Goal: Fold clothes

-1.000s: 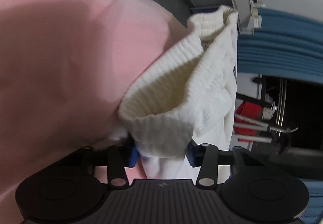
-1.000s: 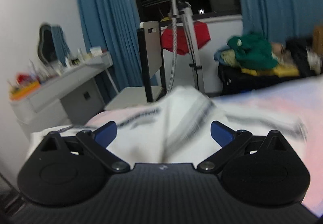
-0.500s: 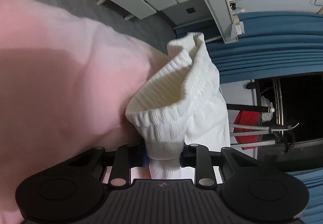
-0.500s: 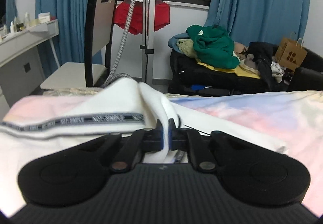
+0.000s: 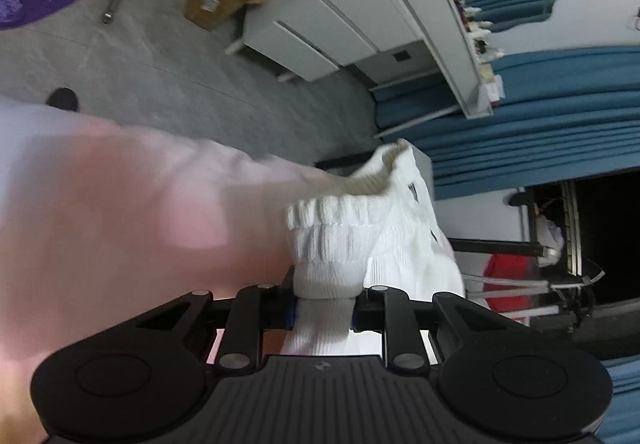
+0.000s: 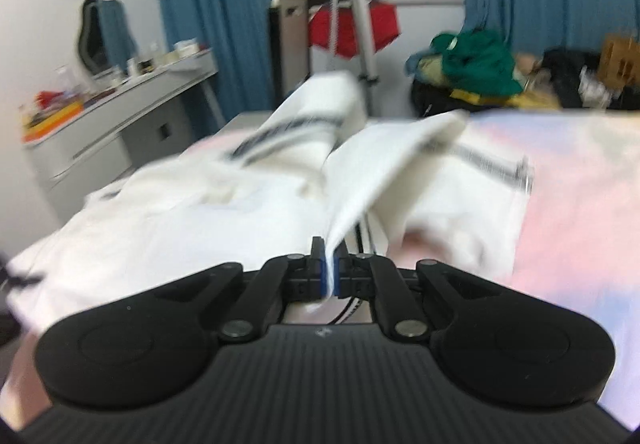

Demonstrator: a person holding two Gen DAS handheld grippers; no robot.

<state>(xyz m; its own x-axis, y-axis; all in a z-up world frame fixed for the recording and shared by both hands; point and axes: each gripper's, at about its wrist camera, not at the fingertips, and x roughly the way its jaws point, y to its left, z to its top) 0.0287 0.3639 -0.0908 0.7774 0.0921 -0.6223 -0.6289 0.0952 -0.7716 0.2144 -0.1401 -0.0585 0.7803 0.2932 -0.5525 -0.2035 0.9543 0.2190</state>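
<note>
While both grippers pinch it, white garment stretches leftward.

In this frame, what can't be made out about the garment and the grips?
- Left wrist view: the white knit garment runs below the left gripper; its body hides what hangs down.
- Right wrist view: motion blur smears the striped white fabric in the right gripper; the stripe's lettering is unreadable.
- Garment type: unclear.

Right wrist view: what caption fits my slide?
Right gripper shut on a white garment over a pink bedsheet.
</note>
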